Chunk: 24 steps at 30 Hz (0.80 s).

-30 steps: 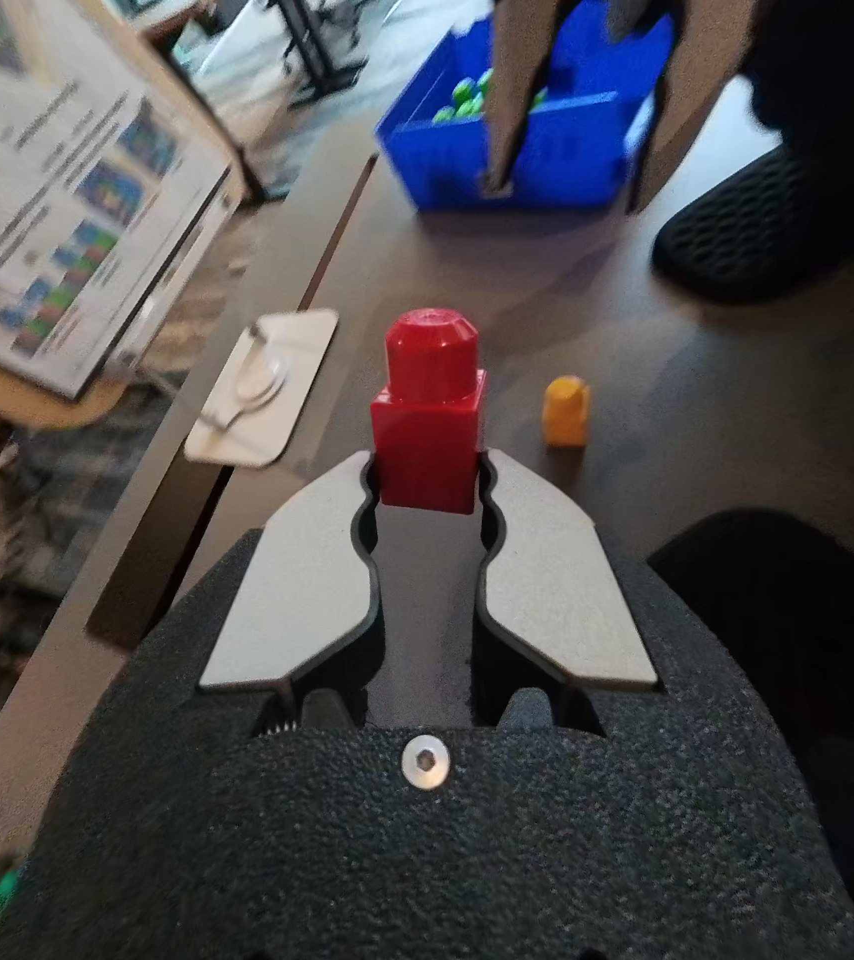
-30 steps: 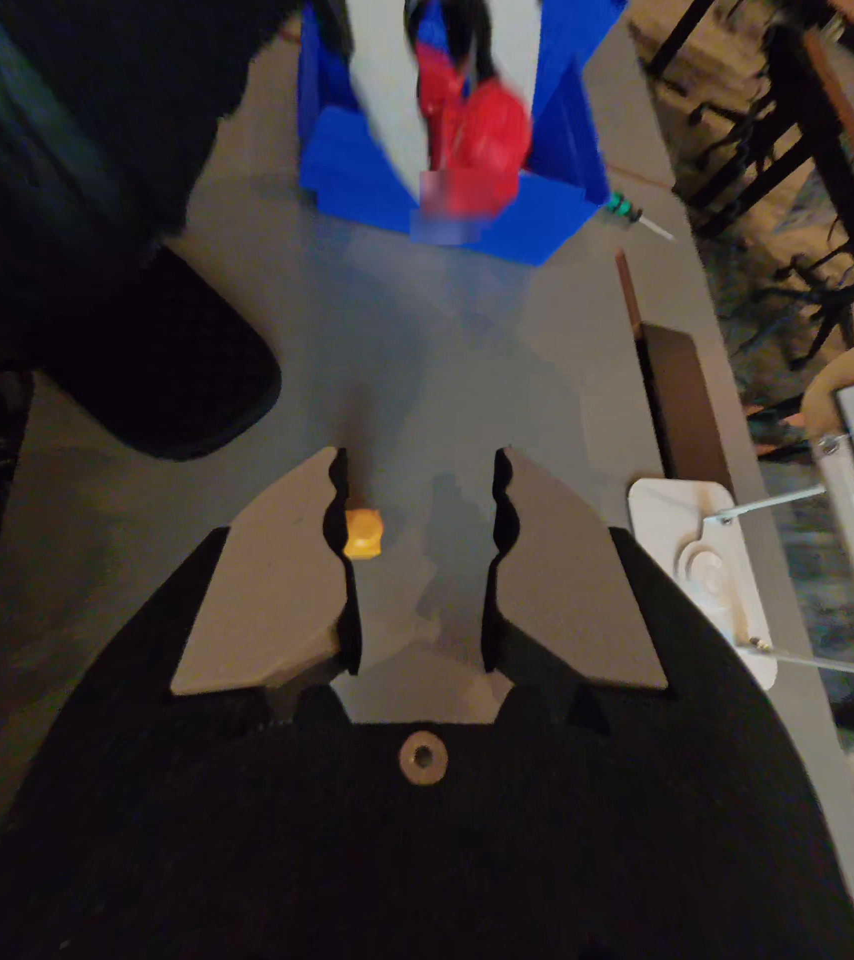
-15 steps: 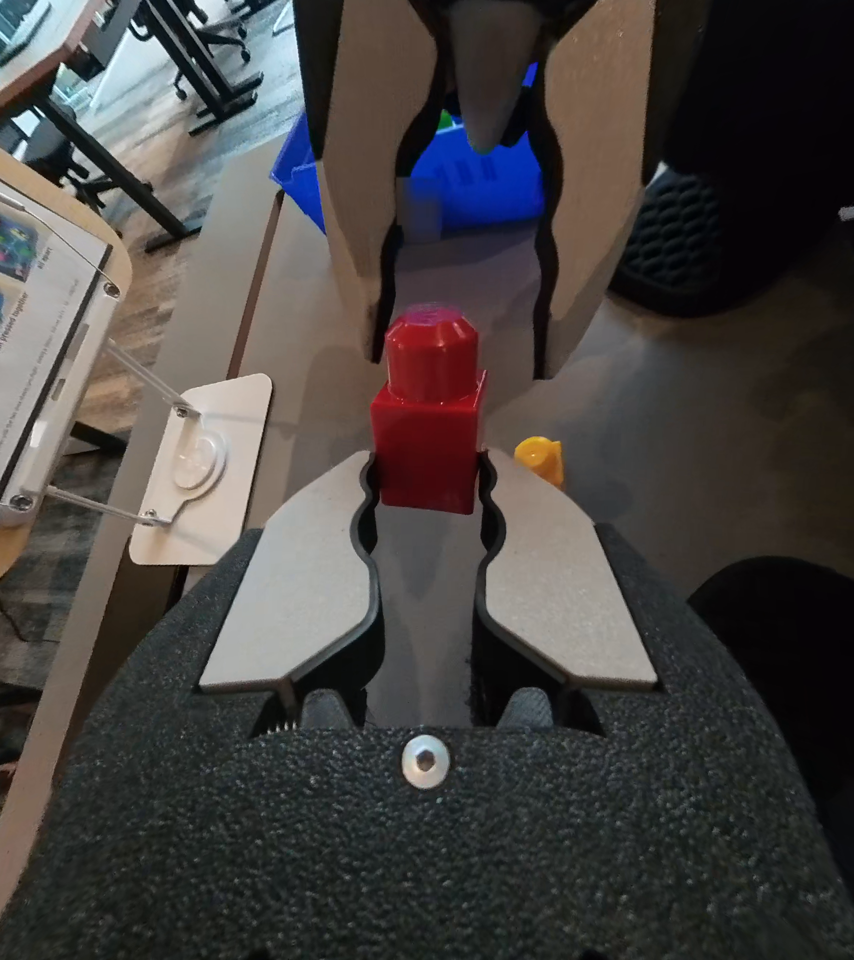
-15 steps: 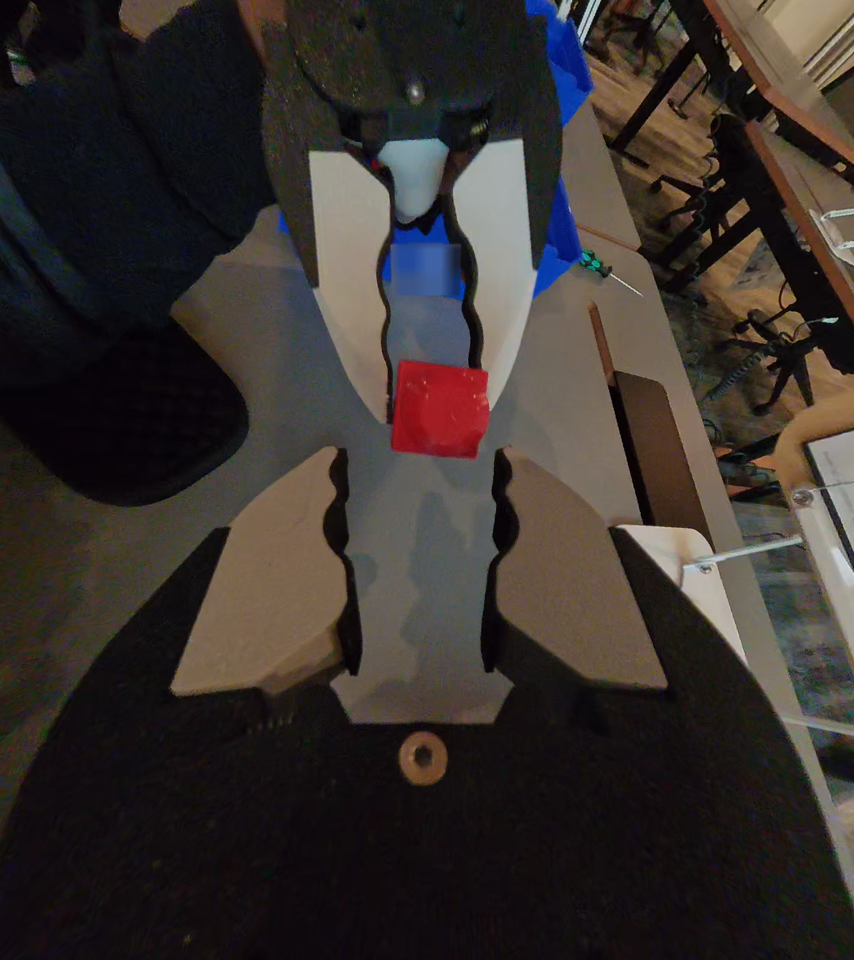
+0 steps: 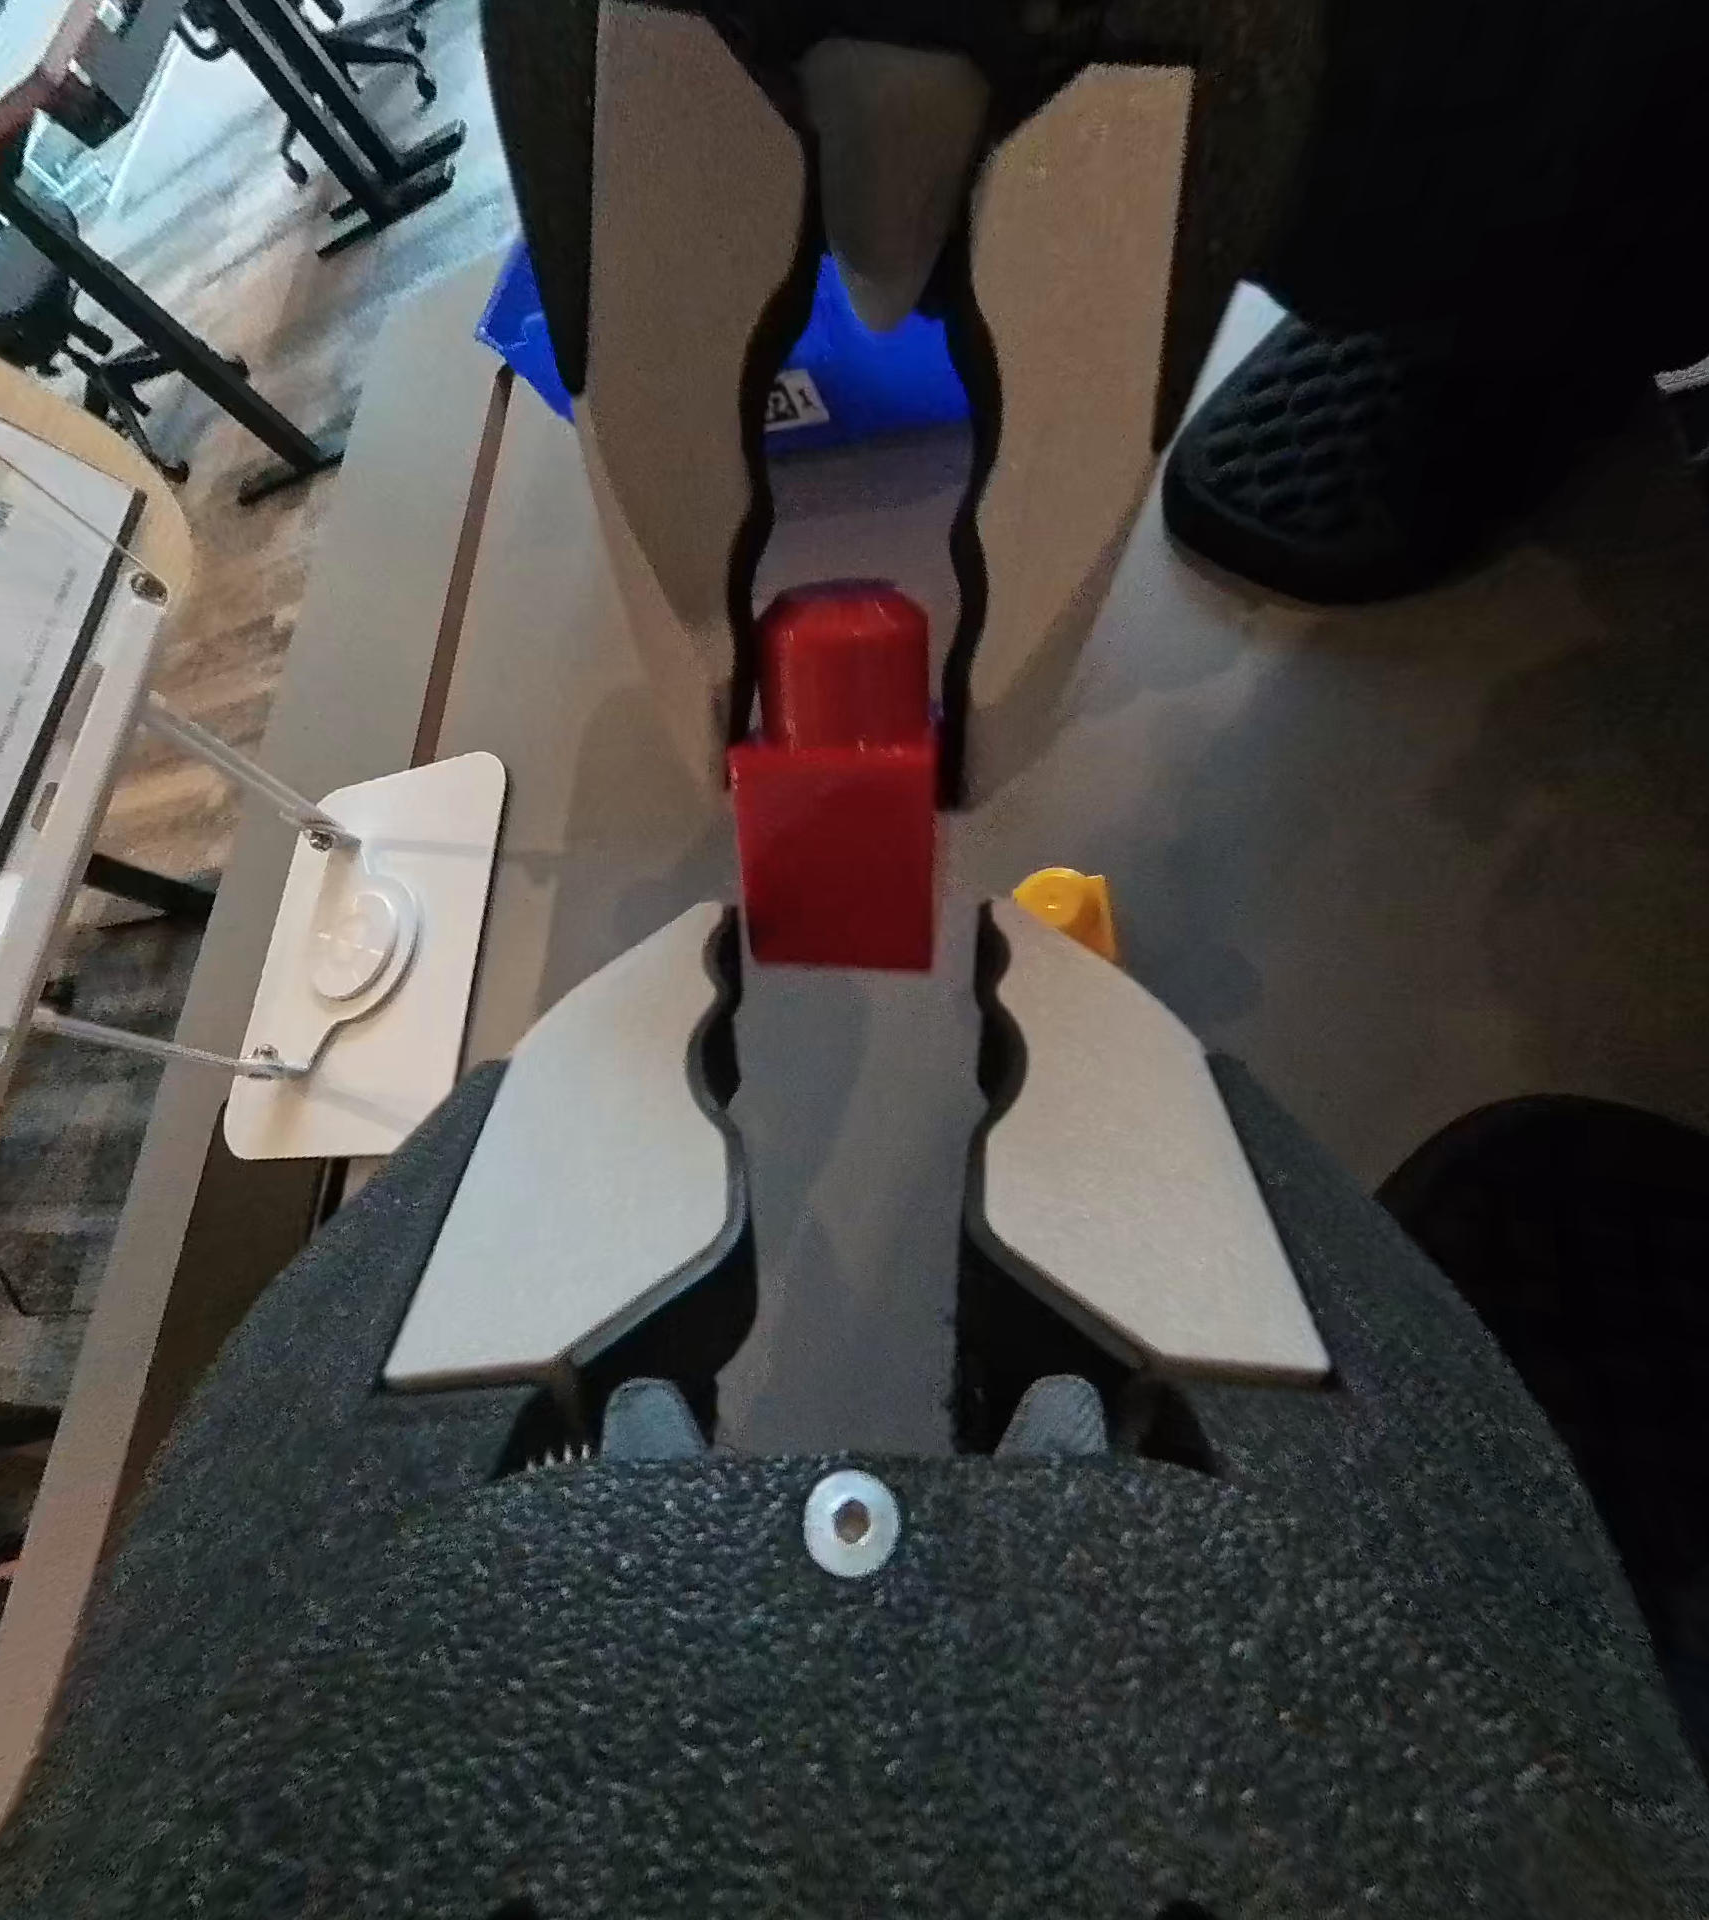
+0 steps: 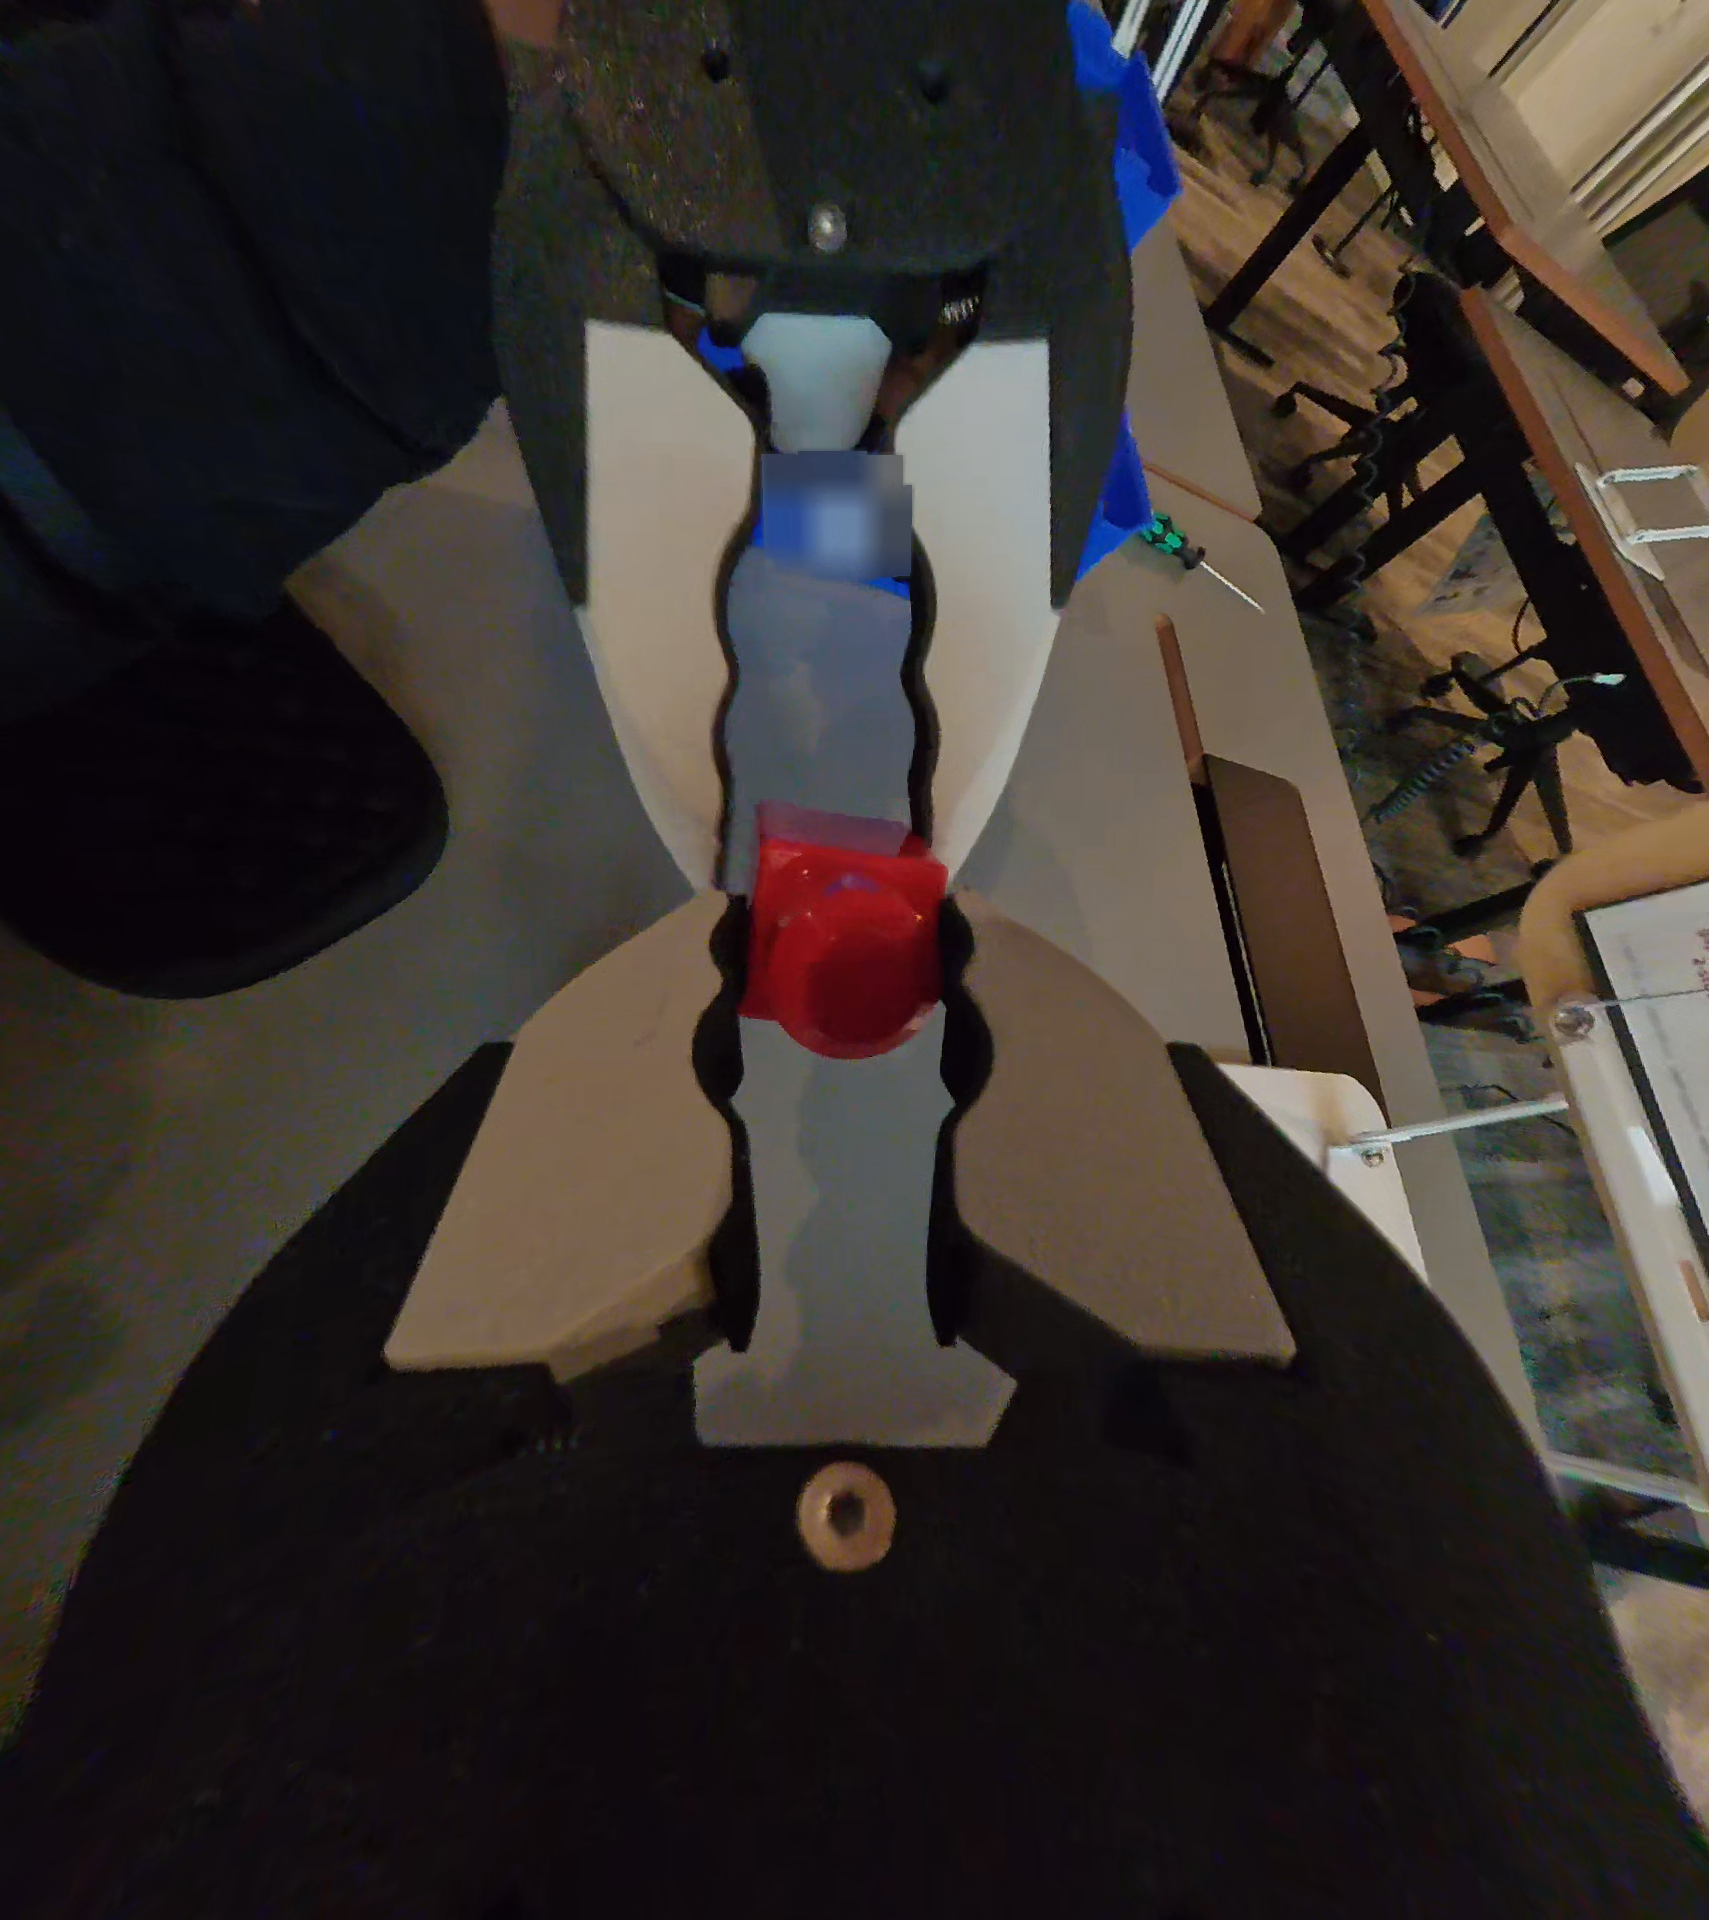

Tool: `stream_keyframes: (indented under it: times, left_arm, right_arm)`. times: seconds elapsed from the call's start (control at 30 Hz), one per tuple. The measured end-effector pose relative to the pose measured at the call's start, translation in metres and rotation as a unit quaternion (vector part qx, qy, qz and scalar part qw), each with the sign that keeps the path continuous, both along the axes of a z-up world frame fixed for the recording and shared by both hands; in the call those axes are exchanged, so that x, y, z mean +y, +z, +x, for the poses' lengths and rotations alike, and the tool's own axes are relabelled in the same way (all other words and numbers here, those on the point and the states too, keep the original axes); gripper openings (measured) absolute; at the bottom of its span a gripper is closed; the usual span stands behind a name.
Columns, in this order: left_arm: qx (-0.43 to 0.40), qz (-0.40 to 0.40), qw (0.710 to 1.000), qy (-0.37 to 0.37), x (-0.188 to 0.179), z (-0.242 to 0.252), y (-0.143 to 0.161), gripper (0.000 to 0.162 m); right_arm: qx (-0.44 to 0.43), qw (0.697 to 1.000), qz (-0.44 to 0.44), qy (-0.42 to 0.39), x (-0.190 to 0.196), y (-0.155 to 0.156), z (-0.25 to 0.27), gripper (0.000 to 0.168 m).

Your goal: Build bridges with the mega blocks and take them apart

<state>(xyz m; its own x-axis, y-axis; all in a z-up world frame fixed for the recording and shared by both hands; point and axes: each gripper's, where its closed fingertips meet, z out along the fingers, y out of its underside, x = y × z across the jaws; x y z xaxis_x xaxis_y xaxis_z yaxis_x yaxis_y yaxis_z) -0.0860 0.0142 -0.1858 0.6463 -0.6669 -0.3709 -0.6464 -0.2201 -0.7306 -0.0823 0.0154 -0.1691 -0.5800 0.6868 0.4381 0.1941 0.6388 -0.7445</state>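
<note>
Leftmost in the left wrist view, a white stand foot (image 5: 382, 956) sits at the grey table's (image 5: 1349, 831) edge. At centre, the red block (image 5: 834, 862) is upright, stud up, its lower end between the left gripper's (image 5: 850, 914) tips. That claw is slightly wider than the block, with a thin gap at its right finger. The right gripper (image 5: 845, 800) reaches in from the far side, and its fingers flank the stud and the top of the body. Just right of the left gripper lies a small orange block (image 5: 1063, 914), which only this view shows.

The right wrist view shows the stud end-on, with the right claw's pads pressed against both sides of the block. A green-handled screwdriver (image 6: 1177, 545) lies beside the blue bin (image 6: 1125, 499).
</note>
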Motion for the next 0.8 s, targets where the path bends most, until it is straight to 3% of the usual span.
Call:
stream_keyframes:
  times: [0.1,0.2,0.43,0.57,0.8]
  left_arm:
    - [-0.026,0.028,0.999,0.001,-0.005,-0.006,0.012,0.052]
    - [-0.076,0.123,0.988,0.045,0.001,-0.026,0.048,0.053]
    - [-0.220,0.271,0.922,0.169,-0.004,-0.081,0.119,0.046]
    - [-0.255,0.298,0.892,0.223,-0.007,-0.102,0.134,0.042]
    - [-0.285,0.332,0.864,0.250,-0.006,-0.113,0.146,0.038]
  right_arm:
    - [-0.018,1.000,0.022,-0.011,0.014,-0.001,0.010,0.034]
    - [-0.080,0.996,0.051,-0.006,0.024,-0.016,0.027,0.034]
    - [-0.277,0.953,0.120,0.022,0.037,-0.088,0.059,0.034]
    - [-0.329,0.935,0.130,0.023,0.038,-0.114,0.060,0.034]
    - [-0.378,0.916,0.137,0.004,0.041,-0.141,0.060,0.034]
